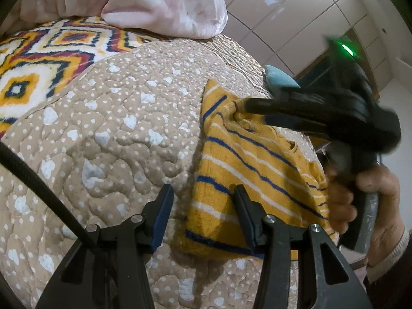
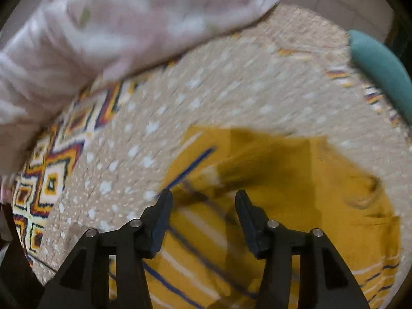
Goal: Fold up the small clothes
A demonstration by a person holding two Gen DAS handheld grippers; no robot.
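Observation:
A small yellow garment [image 1: 244,159] with blue and white stripes lies folded on the beige quilt [image 1: 116,128]. My left gripper [image 1: 203,193] hovers open over the garment's near left edge, one finger above the fabric and the other above the quilt. My right gripper [image 1: 255,113], held by a hand, reaches in from the right with its tips at the garment's puckered far part. In the blurred right wrist view the right gripper [image 2: 203,195] stands open above the yellow garment [image 2: 309,193], with no cloth pinched between its fingers.
A pink floral pillow [image 1: 167,2] lies at the far side of the bed, beside a diamond-patterned blanket [image 1: 38,59]. A teal item [image 1: 278,79] sits at the bed's far right edge. A black cable [image 1: 38,185] crosses the lower left. White wall panels [image 1: 296,25] stand beyond.

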